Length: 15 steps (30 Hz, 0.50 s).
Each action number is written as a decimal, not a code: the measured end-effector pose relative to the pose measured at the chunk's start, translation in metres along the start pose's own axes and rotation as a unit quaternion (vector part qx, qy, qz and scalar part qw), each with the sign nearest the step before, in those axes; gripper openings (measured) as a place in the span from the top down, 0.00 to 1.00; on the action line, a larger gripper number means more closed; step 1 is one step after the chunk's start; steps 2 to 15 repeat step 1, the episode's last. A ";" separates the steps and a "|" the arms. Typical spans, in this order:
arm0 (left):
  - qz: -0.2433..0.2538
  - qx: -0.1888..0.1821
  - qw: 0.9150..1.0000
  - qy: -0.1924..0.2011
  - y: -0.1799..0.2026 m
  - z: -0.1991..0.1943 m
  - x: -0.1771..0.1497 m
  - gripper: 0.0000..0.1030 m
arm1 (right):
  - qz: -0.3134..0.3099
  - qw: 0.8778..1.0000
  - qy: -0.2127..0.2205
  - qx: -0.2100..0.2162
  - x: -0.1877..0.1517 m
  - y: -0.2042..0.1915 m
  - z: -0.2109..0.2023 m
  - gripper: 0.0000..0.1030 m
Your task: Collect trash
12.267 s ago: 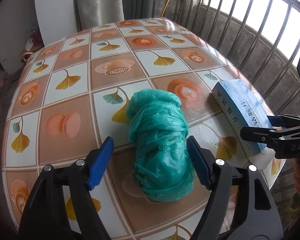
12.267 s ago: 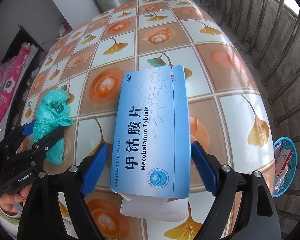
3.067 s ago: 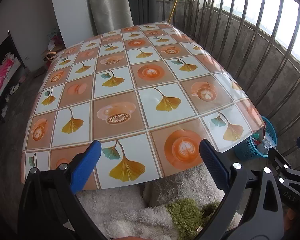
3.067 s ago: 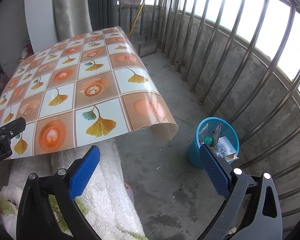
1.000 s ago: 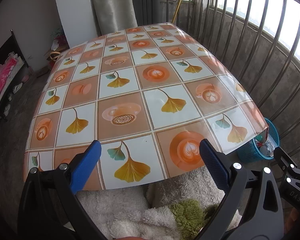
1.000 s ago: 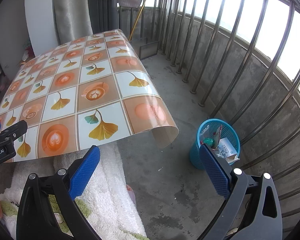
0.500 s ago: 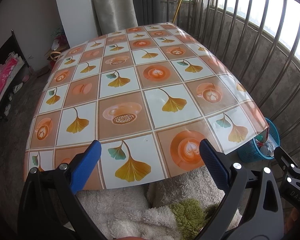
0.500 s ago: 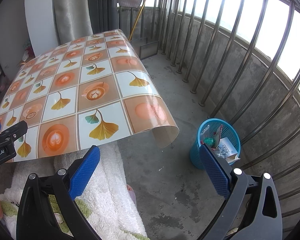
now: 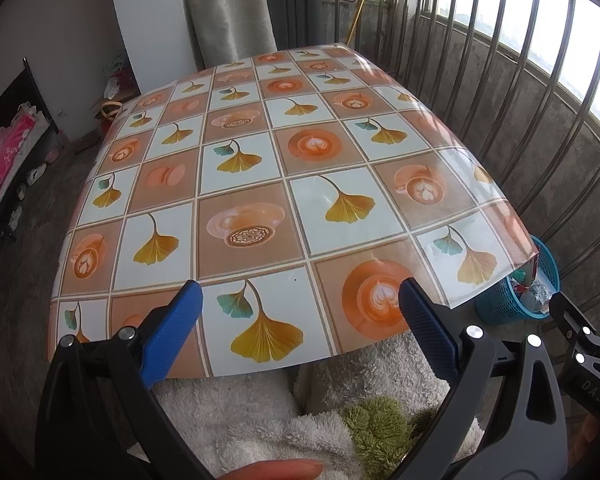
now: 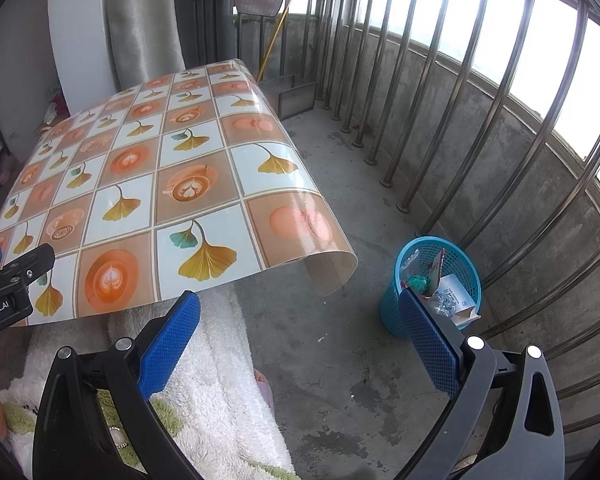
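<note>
Trash basket [image 10: 392, 308] beside right tool [image 10: 300, 334] (jaws spread).

The left gripper [image 9: 298, 322] fills the bottom of its wrist view as a black plastic frame whose two arms carry blue pads [image 9: 170, 334] with a fine cross-hatched grip, pinned with round silver screws. The right gripper [image 10: 298, 334] is built alike across the bottom of its own view: black arms with triangular cut-outs, blue textured pads [image 10: 430, 344], silver screw heads, and white lettering ending "DAS". The person wears a fluffy white garment [image 10: 216, 376] with shaggy green patches, low in both views.
</note>
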<state>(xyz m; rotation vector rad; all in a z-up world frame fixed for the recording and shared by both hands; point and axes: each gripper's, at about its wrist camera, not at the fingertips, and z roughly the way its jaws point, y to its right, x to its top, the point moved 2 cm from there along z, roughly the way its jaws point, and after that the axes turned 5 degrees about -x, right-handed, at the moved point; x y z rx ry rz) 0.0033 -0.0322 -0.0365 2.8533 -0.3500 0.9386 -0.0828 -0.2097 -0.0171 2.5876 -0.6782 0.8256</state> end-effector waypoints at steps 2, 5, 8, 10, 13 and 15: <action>0.000 0.000 1.000 0.000 0.000 0.000 -0.001 0.09 | 0.000 1.000 0.000 0.000 0.000 0.000 0.000 0.06; 0.000 0.000 1.000 0.000 0.000 0.000 -0.001 0.09 | 0.000 1.000 0.000 0.000 0.000 0.000 0.000 0.06; 0.000 0.000 1.000 0.000 0.000 0.000 -0.001 0.09 | 0.000 1.000 0.000 0.000 0.000 0.000 0.000 0.06; 0.000 0.000 1.000 0.000 0.000 0.000 -0.001 0.09 | 0.000 1.000 0.000 0.000 0.000 0.000 0.000 0.06; 0.000 0.000 1.000 0.000 0.000 0.000 -0.001 0.09 | 0.000 1.000 0.000 0.000 0.000 0.000 0.000 0.06; 0.000 0.000 1.000 0.000 0.000 0.000 -0.001 0.09 | 0.000 1.000 0.000 0.000 0.000 0.000 0.000 0.06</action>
